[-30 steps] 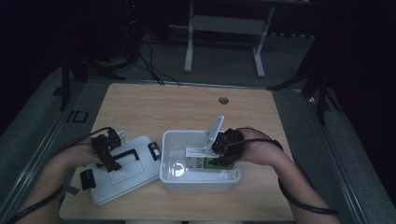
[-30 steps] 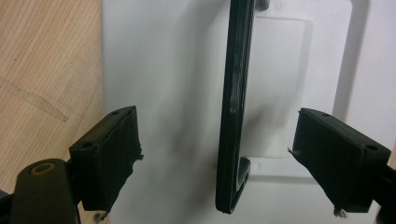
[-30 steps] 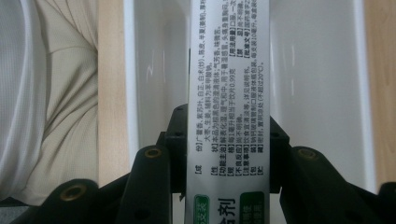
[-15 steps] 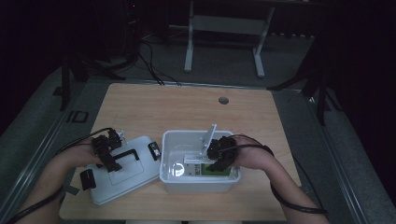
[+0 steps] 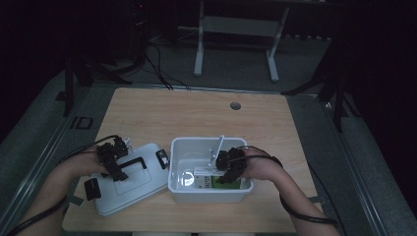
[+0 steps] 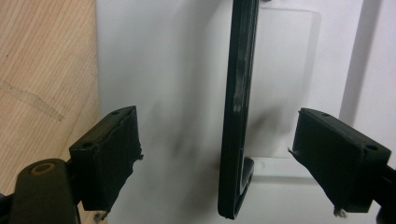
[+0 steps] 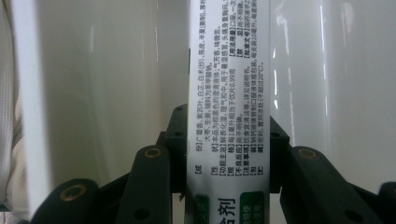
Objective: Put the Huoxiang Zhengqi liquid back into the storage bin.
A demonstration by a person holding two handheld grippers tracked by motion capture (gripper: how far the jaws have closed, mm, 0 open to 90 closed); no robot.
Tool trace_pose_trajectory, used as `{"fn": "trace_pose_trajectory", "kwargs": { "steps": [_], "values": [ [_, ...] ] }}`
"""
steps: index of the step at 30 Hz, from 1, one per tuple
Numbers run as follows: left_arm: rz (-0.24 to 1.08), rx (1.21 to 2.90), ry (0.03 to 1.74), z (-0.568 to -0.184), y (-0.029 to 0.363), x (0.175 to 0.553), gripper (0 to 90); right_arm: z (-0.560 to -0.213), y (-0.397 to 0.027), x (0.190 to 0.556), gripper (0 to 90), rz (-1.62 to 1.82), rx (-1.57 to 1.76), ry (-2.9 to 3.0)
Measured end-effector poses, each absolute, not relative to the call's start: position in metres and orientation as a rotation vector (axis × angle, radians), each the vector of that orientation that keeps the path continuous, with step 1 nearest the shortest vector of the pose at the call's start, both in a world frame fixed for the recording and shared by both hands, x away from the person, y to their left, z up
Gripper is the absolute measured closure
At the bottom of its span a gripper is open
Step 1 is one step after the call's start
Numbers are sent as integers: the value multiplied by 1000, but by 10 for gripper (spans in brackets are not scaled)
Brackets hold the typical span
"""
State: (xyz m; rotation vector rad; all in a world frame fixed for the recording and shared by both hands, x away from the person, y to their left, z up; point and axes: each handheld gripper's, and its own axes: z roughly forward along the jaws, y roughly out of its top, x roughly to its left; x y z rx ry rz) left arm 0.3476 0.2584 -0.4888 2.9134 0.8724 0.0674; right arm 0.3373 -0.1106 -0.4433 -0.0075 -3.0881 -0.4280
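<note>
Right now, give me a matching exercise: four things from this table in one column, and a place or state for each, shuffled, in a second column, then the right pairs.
1. lid
2. medicine box
3. left claw
4. white bin

A. pinched by the right claw, inside the bin
B. jaws open either side of a black handle
C. lying flat on the table, left of the bin
D. standing open-topped near the table's front edge

Pairs: 1-C, 2-A, 3-B, 4-D

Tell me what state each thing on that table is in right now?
White bin: open, lid off.
Lid: flat on the table beside the bin, black handle lying down.
Medicine box: clamped, lowered into the bin.
Left hand-held gripper: open, straddling the handle.
Right hand-held gripper: shut on the medicine box.
</note>
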Motion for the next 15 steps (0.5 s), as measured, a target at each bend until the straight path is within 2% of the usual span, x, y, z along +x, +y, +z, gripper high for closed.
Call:
{"fn": "trace_pose_trajectory", "kwargs": {
  "steps": [15],
  "values": [
    [64,2913,876,-490,259,347,150,-459,-114,339,638,-376,-16,-3088]
  ]
}}
